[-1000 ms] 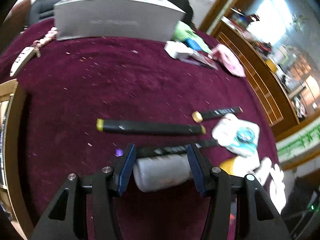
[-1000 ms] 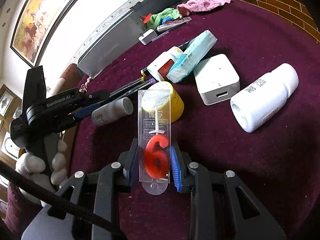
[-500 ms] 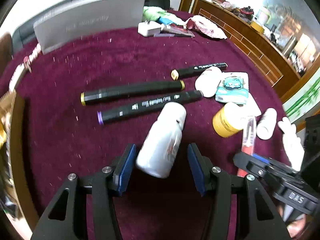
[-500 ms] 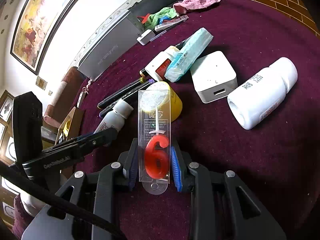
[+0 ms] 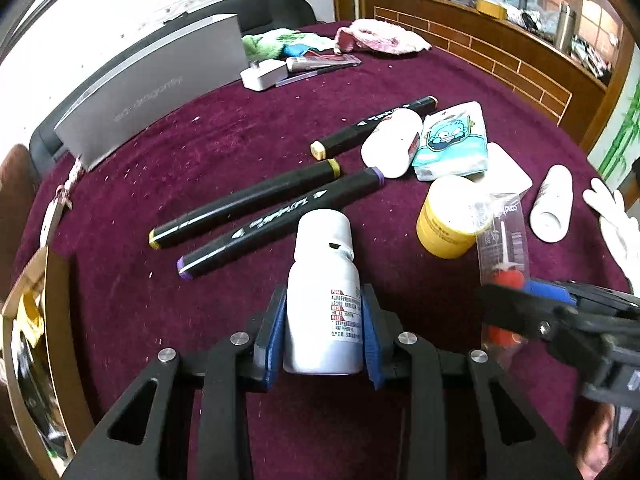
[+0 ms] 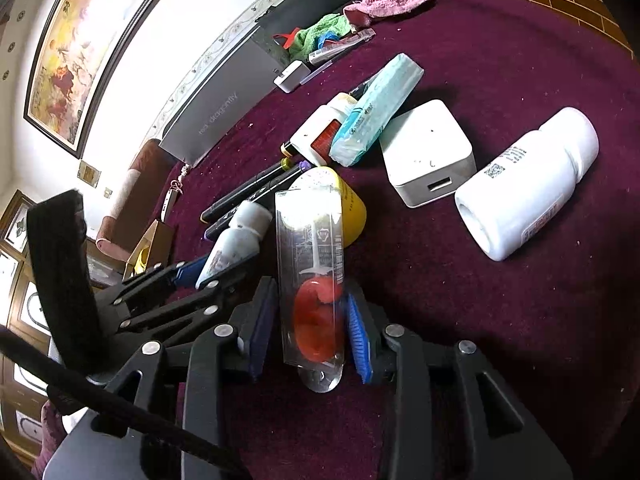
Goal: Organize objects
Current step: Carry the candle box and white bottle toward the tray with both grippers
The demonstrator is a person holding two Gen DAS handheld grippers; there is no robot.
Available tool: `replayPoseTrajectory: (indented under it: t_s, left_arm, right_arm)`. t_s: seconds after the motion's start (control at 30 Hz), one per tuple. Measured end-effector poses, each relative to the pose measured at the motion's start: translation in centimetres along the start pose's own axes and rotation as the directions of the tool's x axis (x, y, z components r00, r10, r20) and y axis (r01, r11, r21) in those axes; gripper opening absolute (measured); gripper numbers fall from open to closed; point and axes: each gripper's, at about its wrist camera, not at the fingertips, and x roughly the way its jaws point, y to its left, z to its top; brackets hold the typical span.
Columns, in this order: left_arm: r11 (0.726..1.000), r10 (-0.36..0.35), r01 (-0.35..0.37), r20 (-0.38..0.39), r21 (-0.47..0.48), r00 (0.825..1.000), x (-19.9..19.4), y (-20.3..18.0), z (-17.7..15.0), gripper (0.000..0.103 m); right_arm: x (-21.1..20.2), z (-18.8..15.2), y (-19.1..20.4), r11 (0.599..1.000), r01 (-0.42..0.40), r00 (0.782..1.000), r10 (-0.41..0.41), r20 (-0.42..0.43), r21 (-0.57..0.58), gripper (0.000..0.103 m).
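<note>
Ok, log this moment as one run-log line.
left tool: shut on small white bottle | right tool: shut on clear candle pack | markers, yellow jar: on maroon cloth

Both fisheye views are bright and mostly sharp, with black vignetted corners and lines bowing near the edges. Daylight glares off the white wall and blows out the clear plastic candle packet. Soft shadows fall on the maroon cloth-covered desk.
</note>
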Motion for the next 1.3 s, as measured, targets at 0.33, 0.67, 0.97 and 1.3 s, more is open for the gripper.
replayPoseTrajectory:
  t_s: [0.33,0.67,0.97,1.3]
  left_arm:
    - [0.982,-0.074,0.089,0.096,-0.167,0.993,-6.9,2.3,-4.2,0.029]
    - [0.940,-0.119,0.177,0.206,-0.293,0.971,-12.0,3.6,-9.3,0.029]
    - [0.908,-0.108,0.201,0.259,-0.367,0.960,-14.5,6.5,-12.7,0.029]
    - [0.884,-0.036,0.178,0.317,-0.433,0.948,-17.2,10.5,-15.2,0.029]
  right_arm:
    - [0.2,0.2,0.2,1.000,0.020,1.000,-0.020,0.019,-0.022,0.032]
    - [0.2,-0.3,0.1,0.999,-0.013,0.998,0.015,0.063,-0.044,0.037]
    - [-0.3,-0.8,0.1,1.000,-0.009,1.000,0.009,-0.010,0.018,0.026]
    - [-0.4,-2.2,1.6,0.950,-0.273,0.950,0.291,-0.112,0.152,0.027]
